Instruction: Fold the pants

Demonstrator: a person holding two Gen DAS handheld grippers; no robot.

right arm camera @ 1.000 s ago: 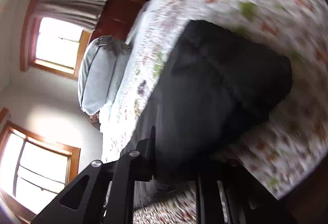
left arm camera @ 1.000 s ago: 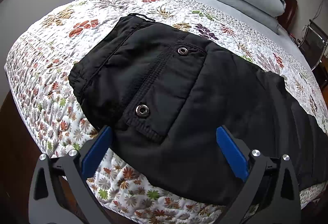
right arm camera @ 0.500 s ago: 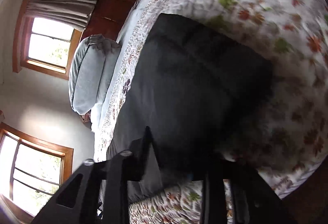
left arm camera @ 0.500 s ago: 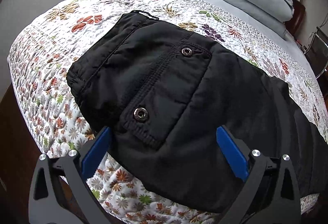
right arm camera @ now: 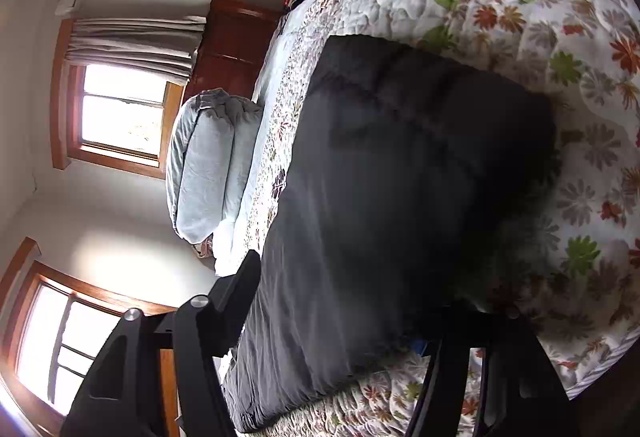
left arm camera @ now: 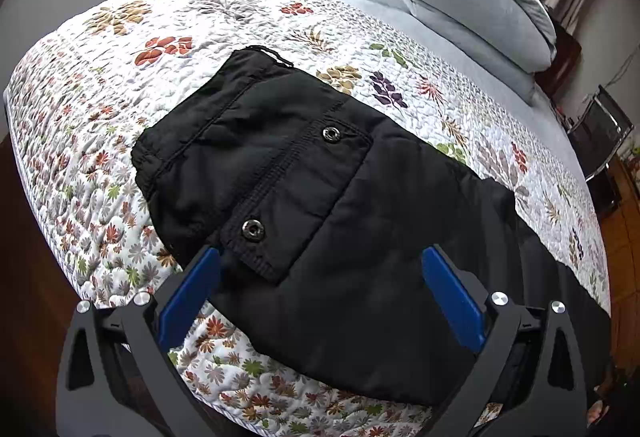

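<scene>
In the left view, the pants (left arm camera: 320, 205) lay flat at frame centre on the quilt (left arm camera: 120, 85), so my left gripper (left arm camera: 320, 273) waited wide open above their near edge. In the right view, my right gripper (right arm camera: 340, 321) also stood open, straddling the leg at lower centre, ready to lift it.

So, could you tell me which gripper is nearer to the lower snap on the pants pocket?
Left. The left gripper is open just below the snap. The right gripper is at another part of the pants.
</scene>
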